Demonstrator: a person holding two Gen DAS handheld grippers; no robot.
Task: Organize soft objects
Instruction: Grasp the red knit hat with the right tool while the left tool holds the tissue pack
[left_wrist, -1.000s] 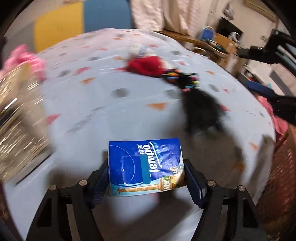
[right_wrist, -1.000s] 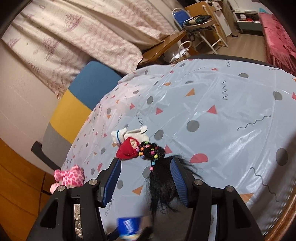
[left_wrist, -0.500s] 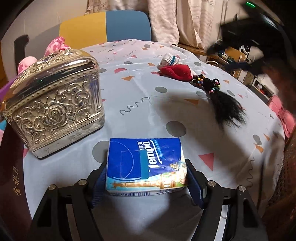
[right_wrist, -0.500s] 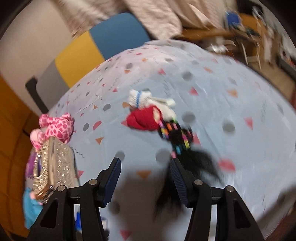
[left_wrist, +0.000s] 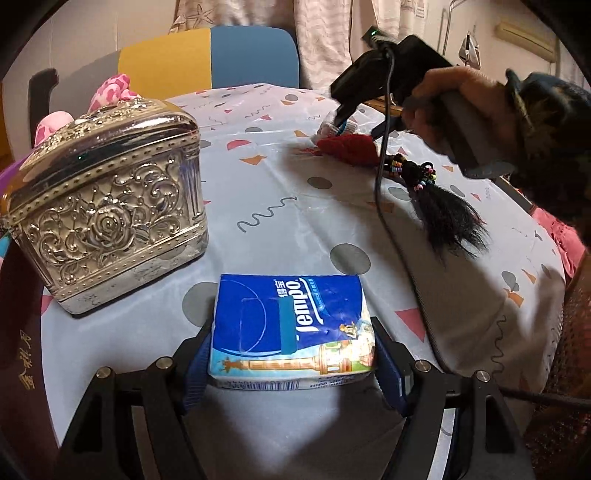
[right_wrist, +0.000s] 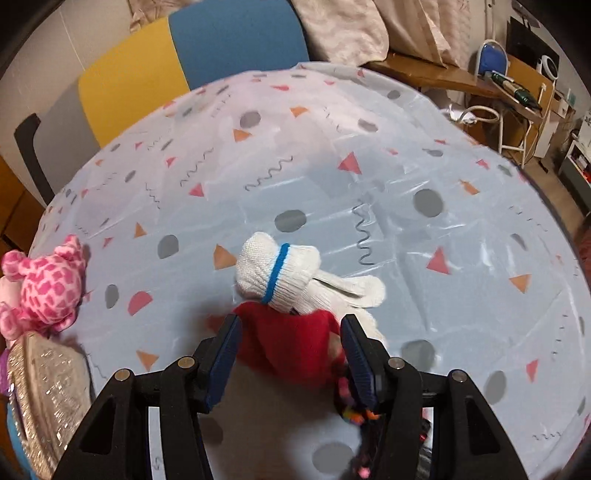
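My left gripper (left_wrist: 291, 360) is shut on a blue Tempo tissue pack (left_wrist: 290, 325) low over the table near its front edge. My right gripper (right_wrist: 290, 354) is open, its fingers on either side of a red knitted piece (right_wrist: 291, 343), with a white knitted glove with a blue band (right_wrist: 288, 273) just beyond. In the left wrist view the right gripper (left_wrist: 351, 118) hangs over the red piece (left_wrist: 349, 147) and the glove (left_wrist: 332, 127). A black hairpiece with coloured beads (left_wrist: 439, 206) lies to the right of them.
An ornate silver box (left_wrist: 103, 218) stands at the left, with a pink spotted plush toy (right_wrist: 44, 288) behind it. The round table (right_wrist: 369, 184) has a patterned plastic cover. A yellow and blue chair (right_wrist: 192, 48) stands behind it. A cable (left_wrist: 391, 229) hangs across the table.
My right gripper has moved forward and down, from over the black hairpiece to around the red piece. My left gripper has swung left towards the silver box and settled, still holding the tissue pack.
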